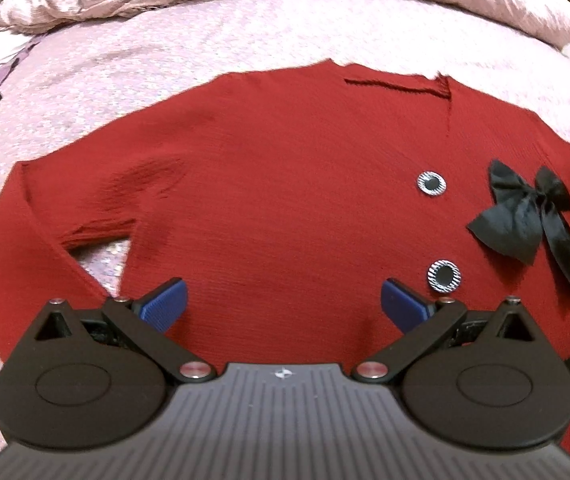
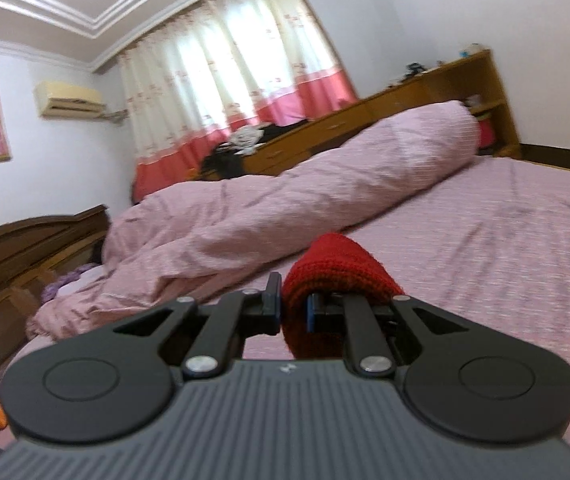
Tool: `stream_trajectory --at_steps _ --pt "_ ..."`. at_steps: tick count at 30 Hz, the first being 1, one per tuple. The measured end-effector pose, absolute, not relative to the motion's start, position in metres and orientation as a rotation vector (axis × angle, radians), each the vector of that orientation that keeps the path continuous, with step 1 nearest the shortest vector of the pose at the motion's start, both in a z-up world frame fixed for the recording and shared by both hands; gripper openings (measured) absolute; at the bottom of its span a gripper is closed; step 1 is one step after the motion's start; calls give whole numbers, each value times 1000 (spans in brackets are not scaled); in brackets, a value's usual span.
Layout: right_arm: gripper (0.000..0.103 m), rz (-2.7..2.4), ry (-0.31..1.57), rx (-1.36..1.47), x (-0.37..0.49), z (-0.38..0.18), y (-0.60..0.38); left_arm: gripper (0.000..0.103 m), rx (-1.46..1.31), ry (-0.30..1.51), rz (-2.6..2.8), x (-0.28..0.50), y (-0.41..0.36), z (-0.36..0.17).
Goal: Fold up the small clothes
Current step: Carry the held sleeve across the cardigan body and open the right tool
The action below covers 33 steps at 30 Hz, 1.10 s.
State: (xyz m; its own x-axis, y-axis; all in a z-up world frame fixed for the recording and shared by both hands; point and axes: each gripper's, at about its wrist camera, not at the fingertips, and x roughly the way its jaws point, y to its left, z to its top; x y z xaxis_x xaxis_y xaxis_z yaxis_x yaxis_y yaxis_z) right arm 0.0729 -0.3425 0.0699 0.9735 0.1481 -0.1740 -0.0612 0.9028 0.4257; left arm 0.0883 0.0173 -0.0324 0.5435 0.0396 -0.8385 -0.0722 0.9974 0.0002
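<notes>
Evidently mid sleeve-fold: right gripper clamped the red cuff aloft; left gripper hung wide, empty, over the red cardigan. Next, probably: carry the cuff across the body and lay it flat.

Our left wrist view looks steeply down, close over the red cardigan; our right looks nearly level across the pink bed, which both share.
</notes>
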Motion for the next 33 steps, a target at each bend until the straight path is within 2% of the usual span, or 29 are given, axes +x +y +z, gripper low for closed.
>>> stream_trajectory --at_steps 10,18,26,28,30,33 --pt "14 268 266 334 94 61 -258 103 -54 972 149 81 47 -31" --pt "15 345 386 210 112 19 -195 103 -45 977 157 77 50 -36" --pt "17 413 527 219 124 -22 -175 103 -33 978 170 78 49 -39" --pt "23 434 562 211 126 -27 -172 103 -29 978 171 78 49 -39" --pt "35 445 617 215 128 -36 -169 103 -26 978 172 79 48 -39" --pt "39 461 712 257 132 -51 -170 103 -25 977 175 79 47 -39"
